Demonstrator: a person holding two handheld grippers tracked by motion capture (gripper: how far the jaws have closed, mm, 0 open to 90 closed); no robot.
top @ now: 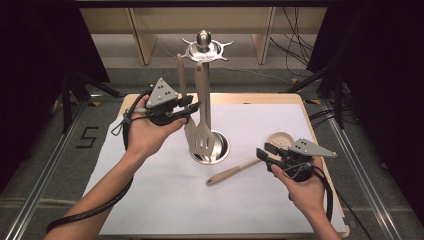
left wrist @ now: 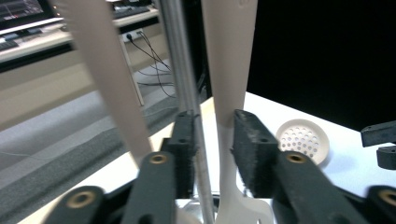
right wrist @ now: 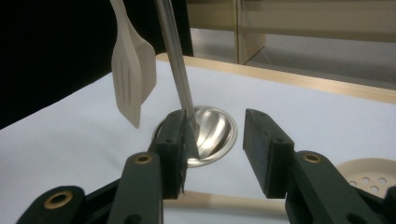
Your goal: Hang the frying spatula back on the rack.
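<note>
Spatula, place: slotted spatula (top: 199, 137) hanging by its handle from a hook at the top of the metal stand (top: 203, 48), blade down just above the stand's round base, near the middle of the tabletop (top: 260, 98).
Spatula, look: pale cream, matte, long flat handle widening into a blade cut with narrow slots; seemingly one piece, no joint to be seen.
Neighbour on the stand: second cream handle (top: 181, 75) hanging just beside it, on the far side of the pole.
Left hand-held gripper (top: 192, 106): released, jaws spread on either side of the spatula handle about halfway down; one pad looks to be touching the handle, the other standing off, with the stand's pole close by that pad. Not clamped yet.
Right hand-held gripper (top: 264, 151): released too, nothing between the jaws, hovering over the tabletop near the skimmer (top: 240, 170) that lies flat there, round holed head pointing away.
Handling, weight: probably light, plastic or silicone by the look.
Handling, stiffness: handle likely stiff enough to lift by; blade may flex a little.
Handling, grip: matte surface, likely not slippery against the rough pads; narrow flat handle, so liable to swing or twist on the hook if pinched off-centre.
Handling, fragility: low; no harm expected from a knock against the pole.
Where to take hold: mid-handle, flat faces between the pads, clear of the pole and of the neighbouring handle, then up and off the hook.
</note>
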